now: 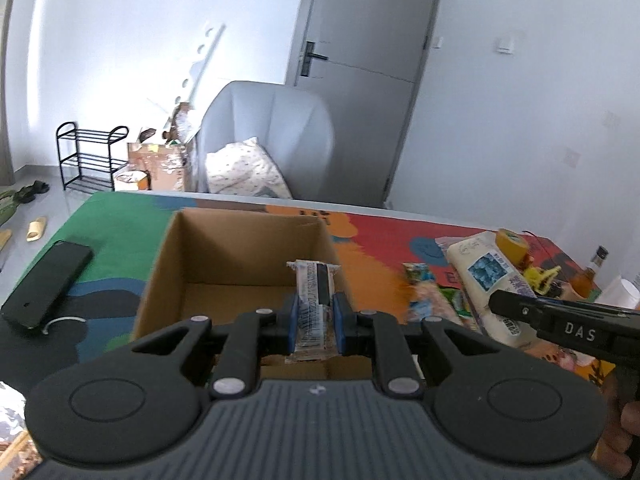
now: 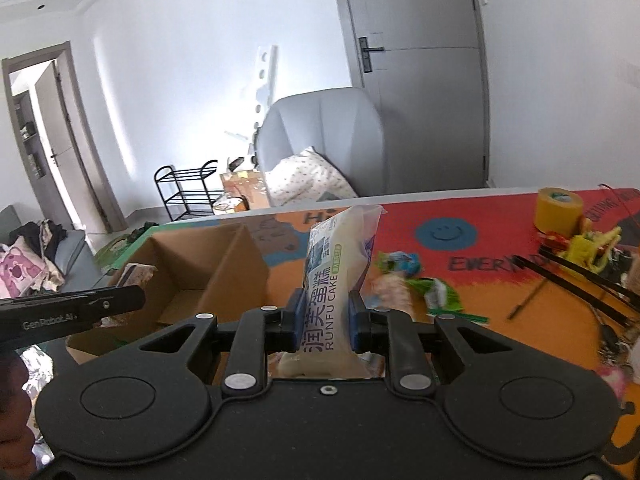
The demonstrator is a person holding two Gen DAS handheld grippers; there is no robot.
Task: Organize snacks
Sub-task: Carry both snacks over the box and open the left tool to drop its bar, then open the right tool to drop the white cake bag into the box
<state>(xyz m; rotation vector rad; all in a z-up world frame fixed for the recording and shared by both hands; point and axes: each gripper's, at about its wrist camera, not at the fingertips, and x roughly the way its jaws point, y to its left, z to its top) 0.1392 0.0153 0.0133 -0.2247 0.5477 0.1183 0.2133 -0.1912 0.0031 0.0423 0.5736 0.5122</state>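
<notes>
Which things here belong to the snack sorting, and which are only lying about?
Belong to the job:
- snack bar in the left gripper
- Runfu cake packet in the right gripper
- cardboard box
- loose snack packets on the mat

Just lying about:
- black phone
- yellow tape roll
- bottle

walls white | door (image 1: pixel 360 40) grey | armchair (image 1: pixel 272 136) grey | shoe rack (image 1: pixel 90 158) black

The cardboard box (image 1: pixel 240 264) stands on the worktop (image 1: pixel 380 232), with a phone (image 1: pixel 48 284) to its left. Loose snack packets (image 2: pixel 420 284) lie on the worktop right of the box, and a tape roll (image 2: pixel 559 210) stands behind them.
</notes>
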